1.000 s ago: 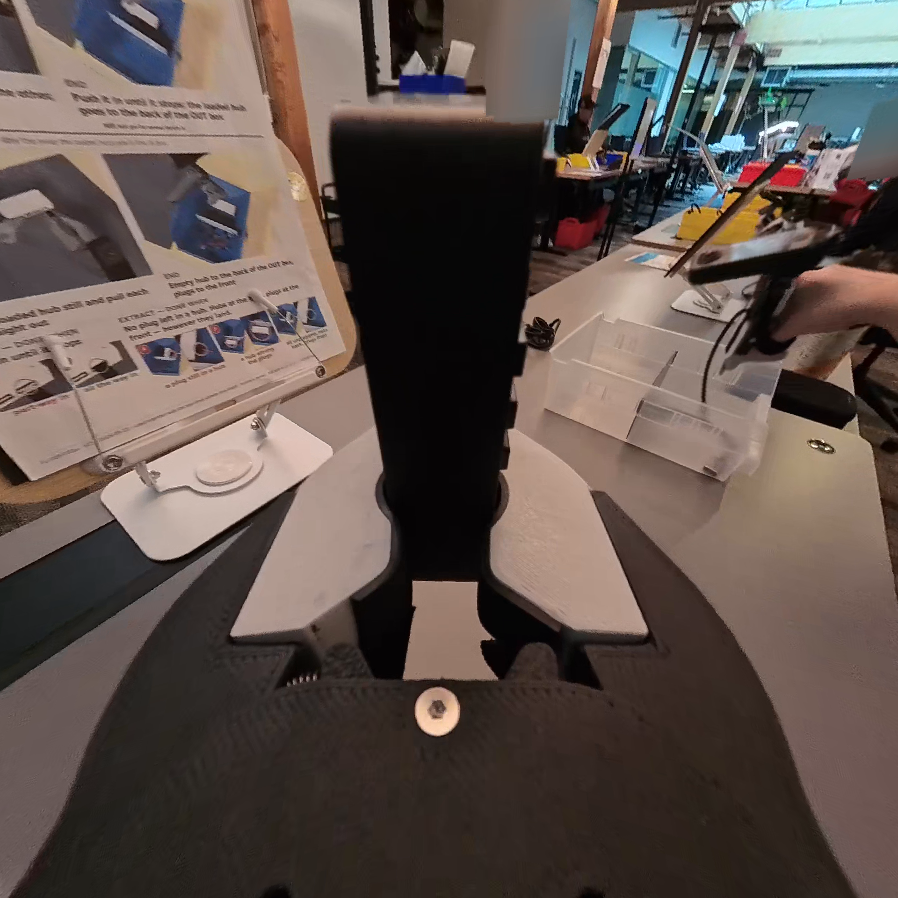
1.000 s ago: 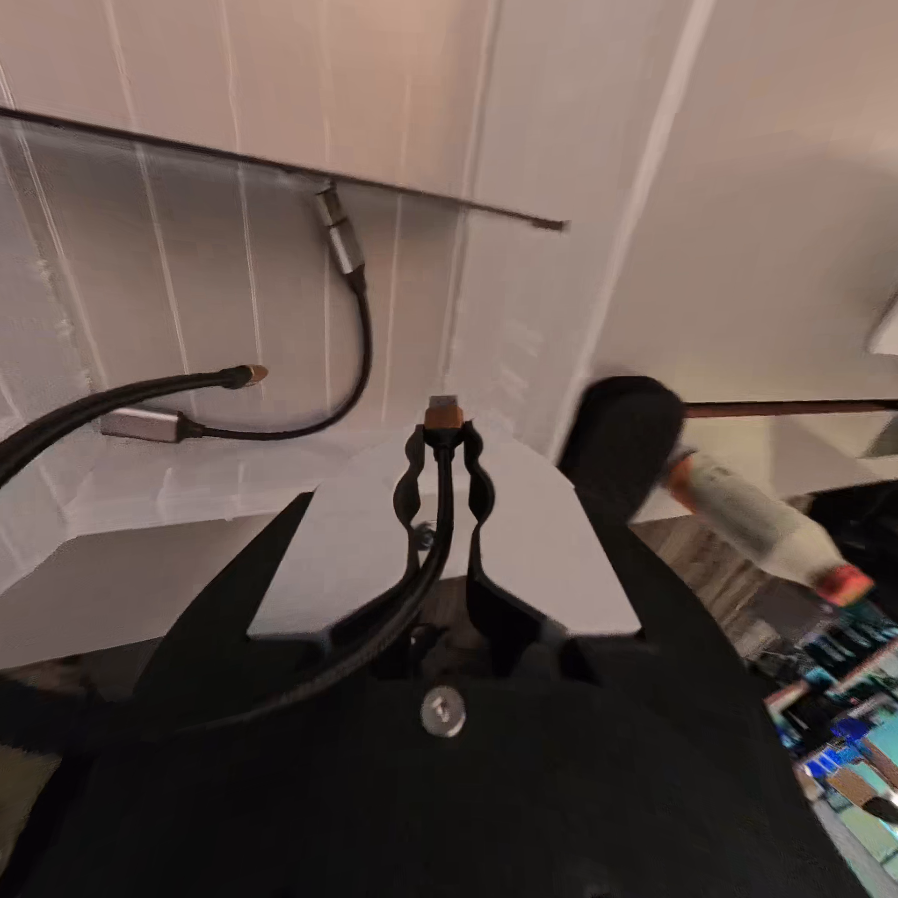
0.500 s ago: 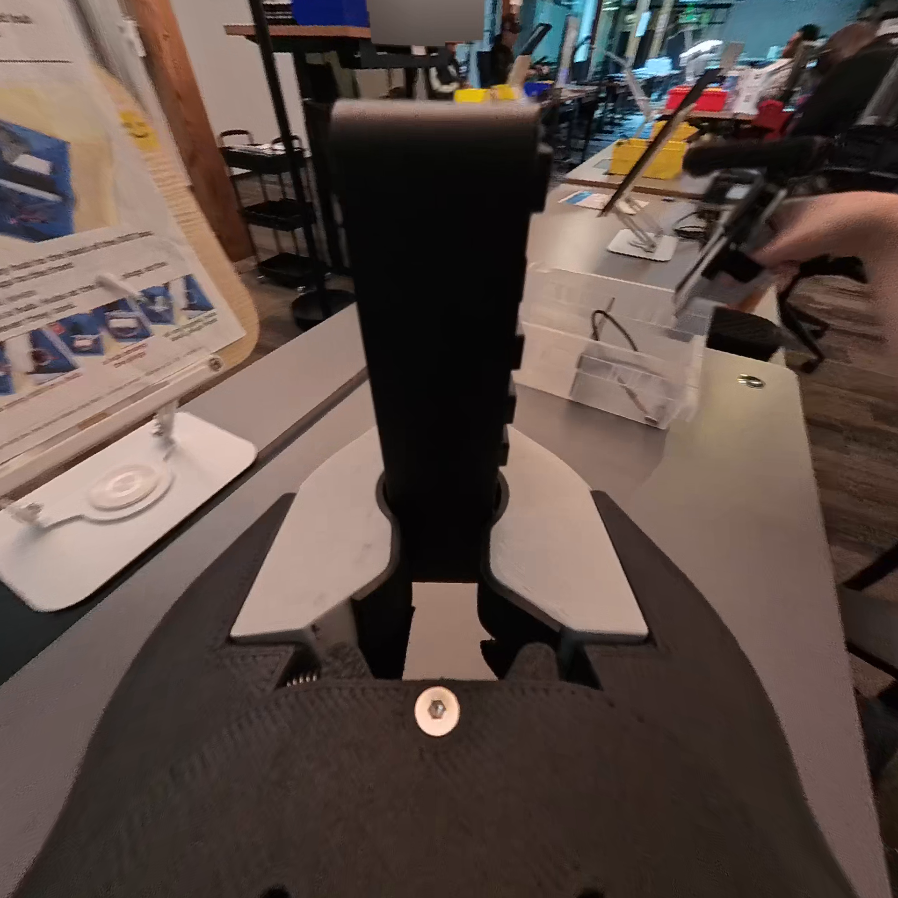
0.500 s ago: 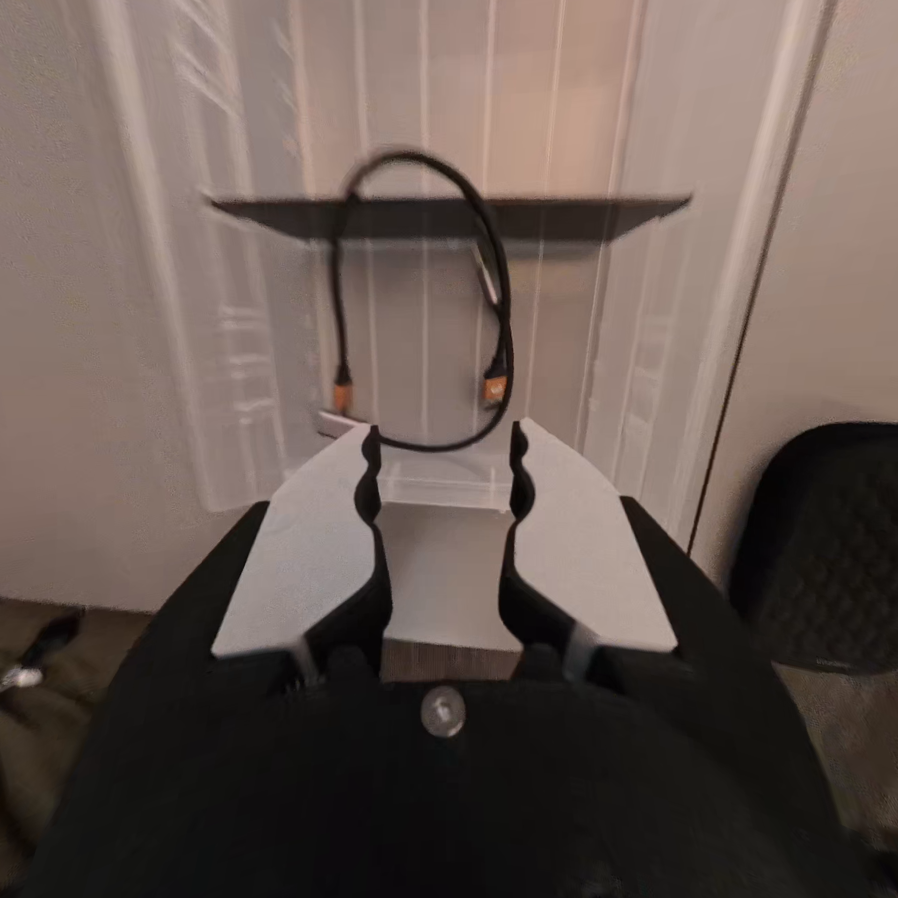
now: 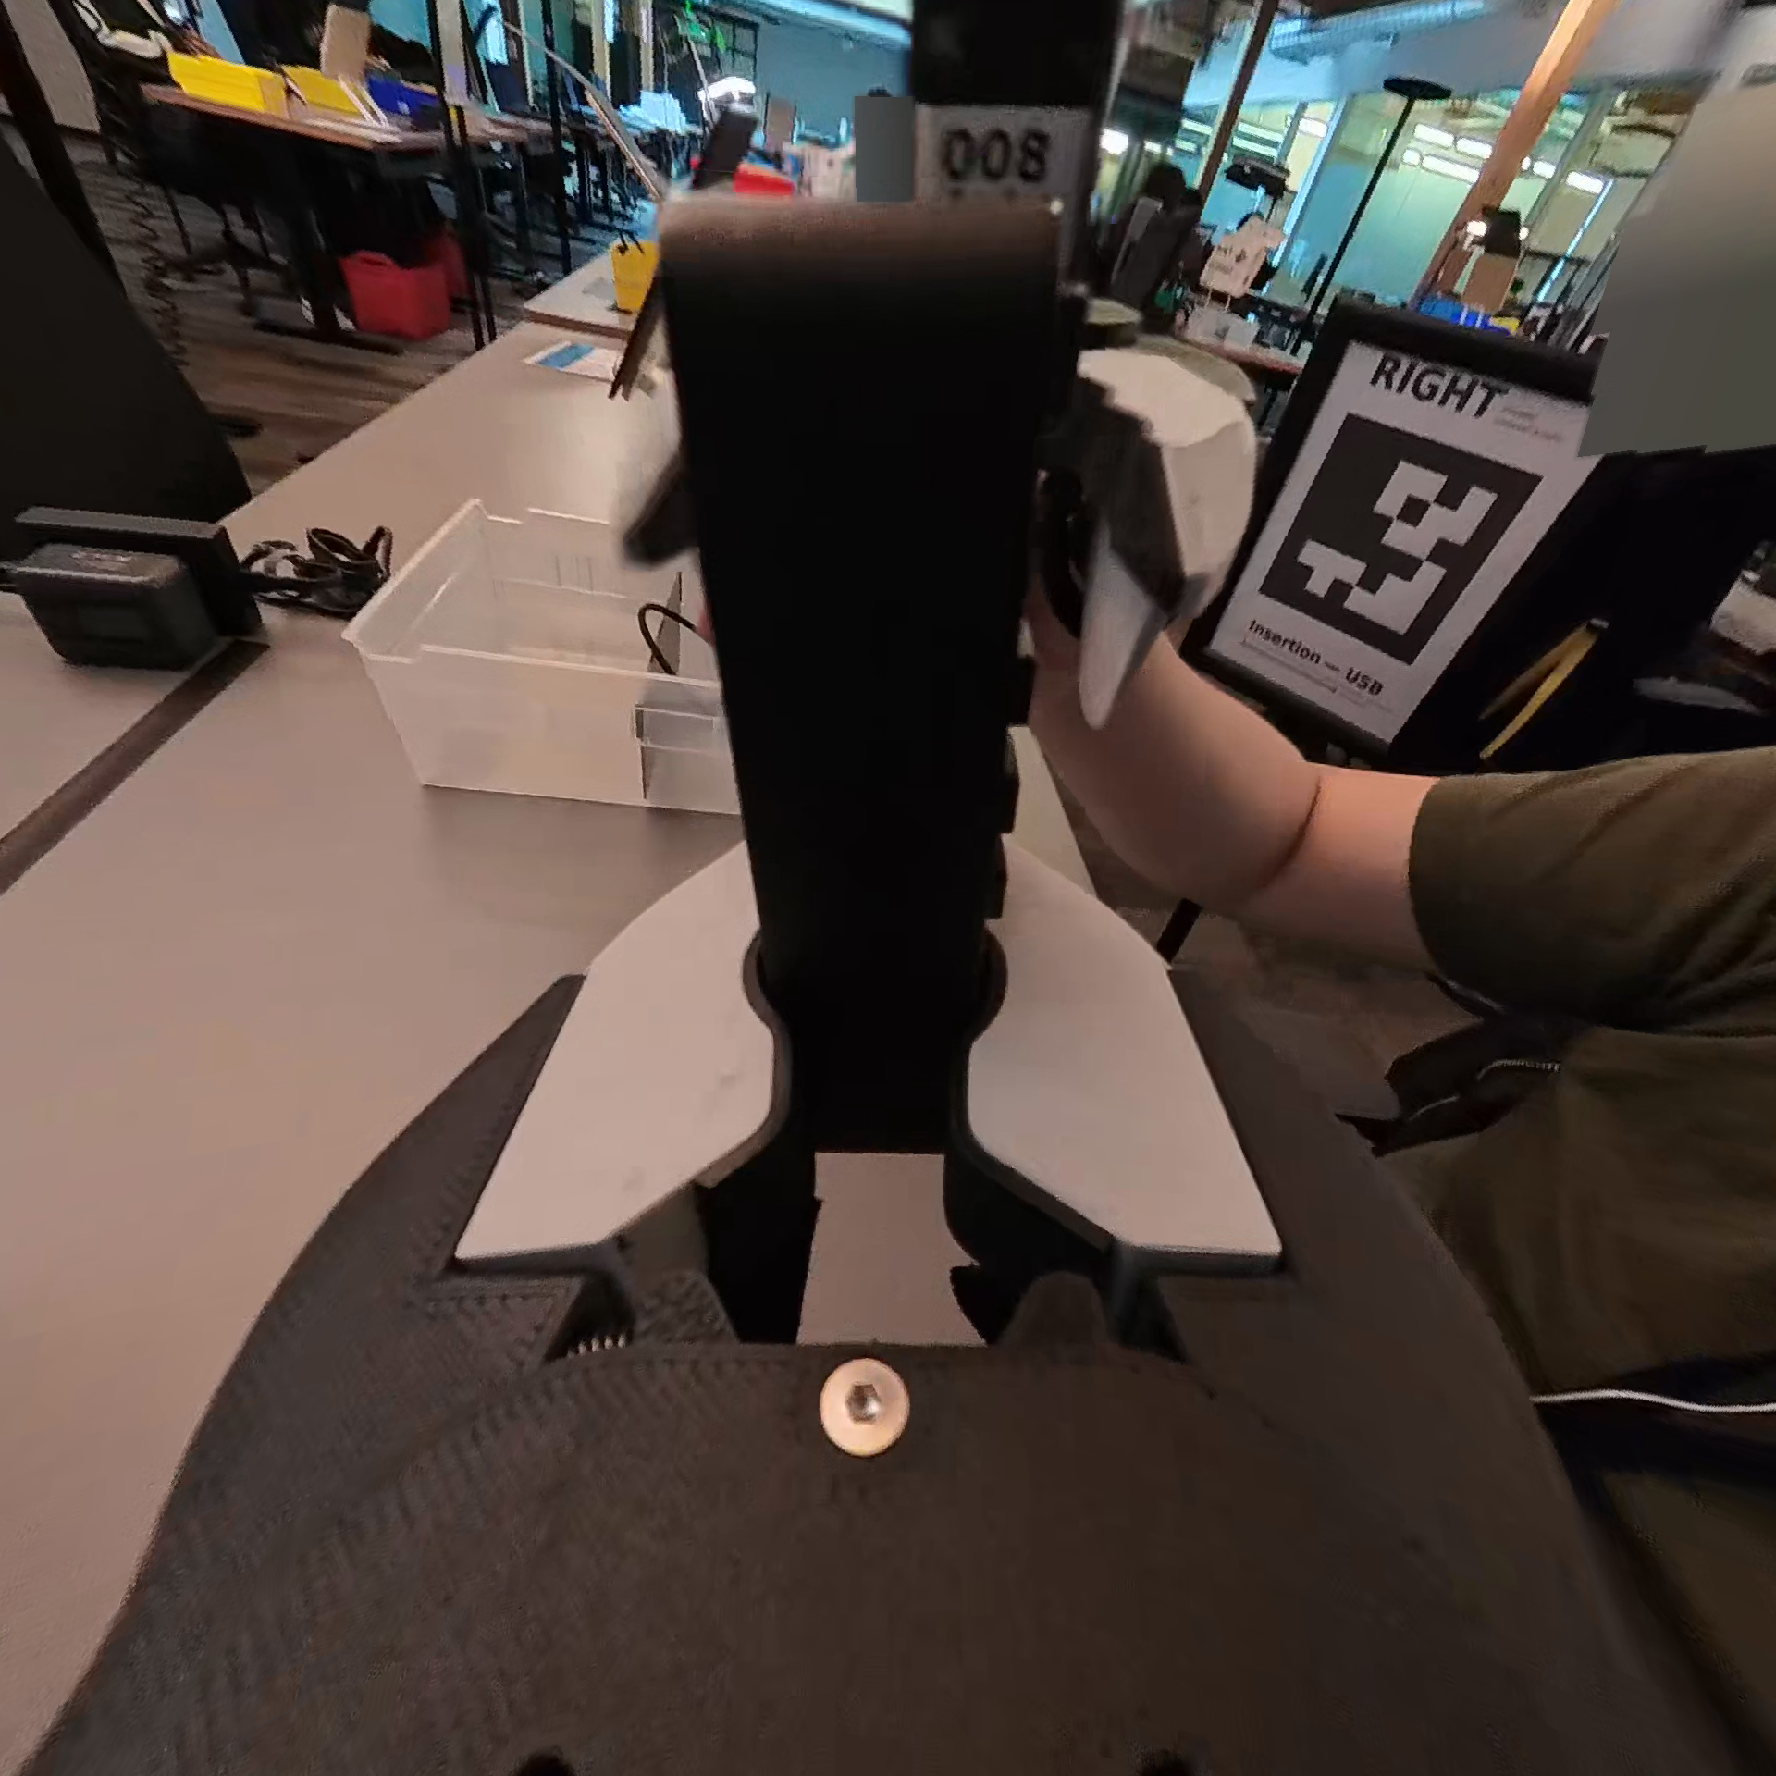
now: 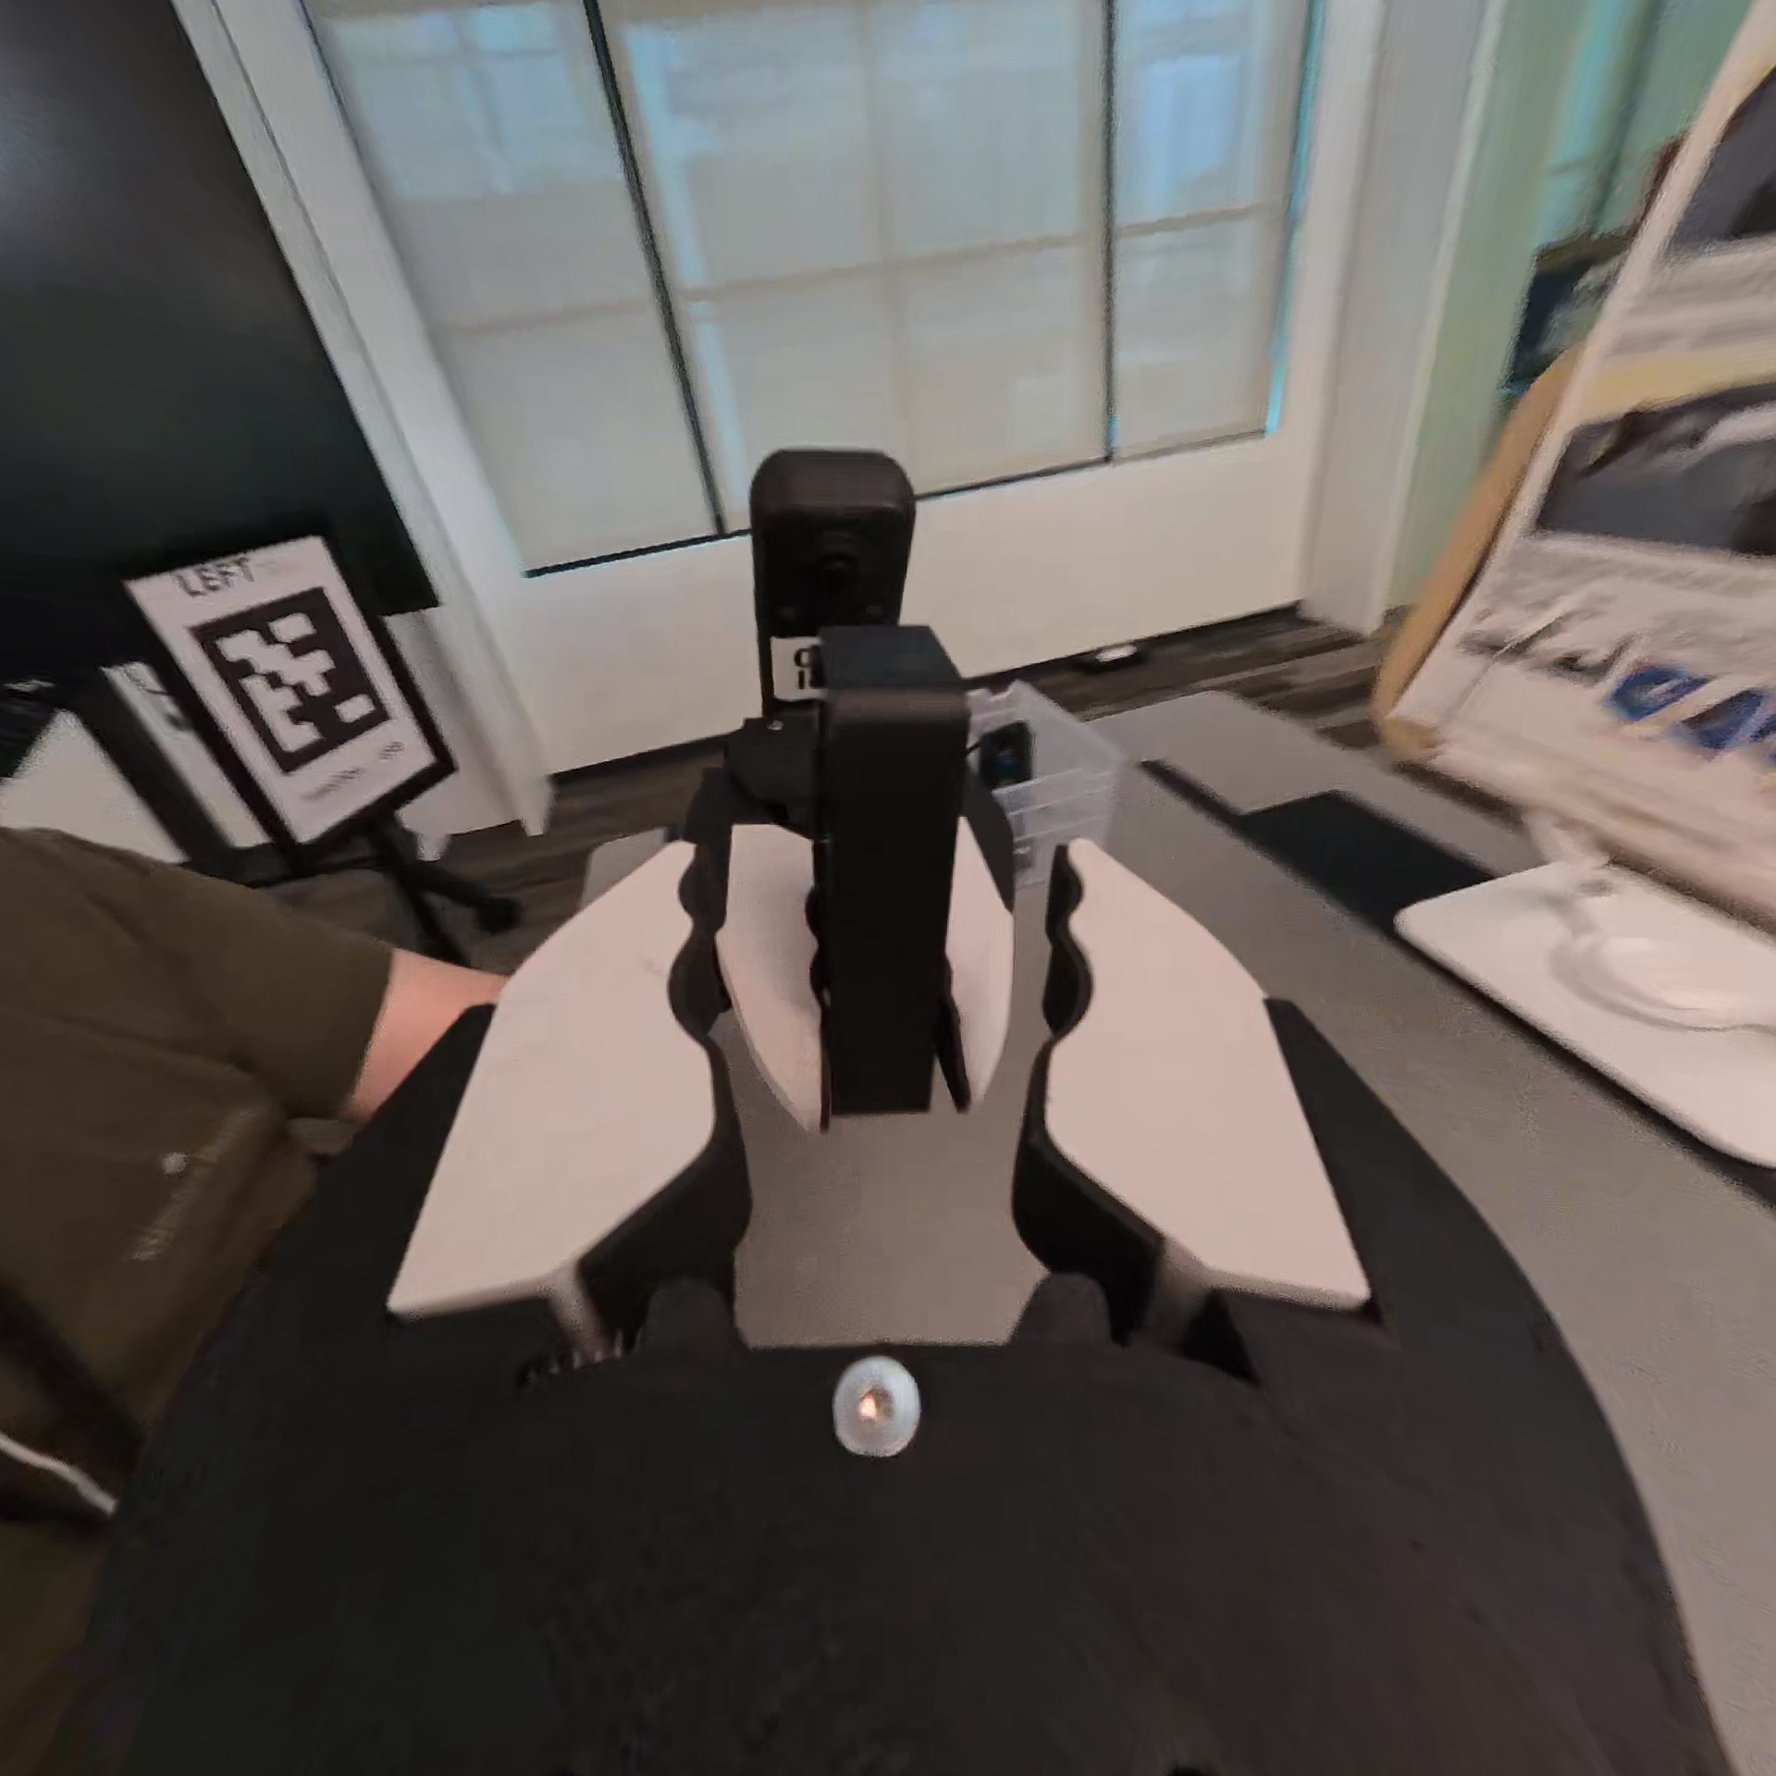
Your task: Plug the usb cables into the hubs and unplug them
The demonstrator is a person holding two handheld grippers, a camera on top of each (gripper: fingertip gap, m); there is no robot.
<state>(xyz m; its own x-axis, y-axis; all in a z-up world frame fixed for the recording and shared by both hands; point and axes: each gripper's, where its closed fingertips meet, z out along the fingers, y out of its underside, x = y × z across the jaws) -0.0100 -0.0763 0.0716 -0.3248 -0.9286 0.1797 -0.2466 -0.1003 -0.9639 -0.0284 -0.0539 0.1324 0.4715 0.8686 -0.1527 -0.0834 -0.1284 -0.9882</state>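
Hub [image 5: 865, 596] stands in left tool [image 5: 870, 1038] (bin [image 5: 500, 673] behind, leftward).

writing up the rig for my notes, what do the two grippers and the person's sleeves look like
Both grippers match: a black textured printed body, two fingers with flat white faces and wavy black inner pads, and a silver screw at the base. The left gripper and the right gripper each show this. A black camera stands above the left gripper, with a white tag below it. The person wears an olive-green short sleeve.
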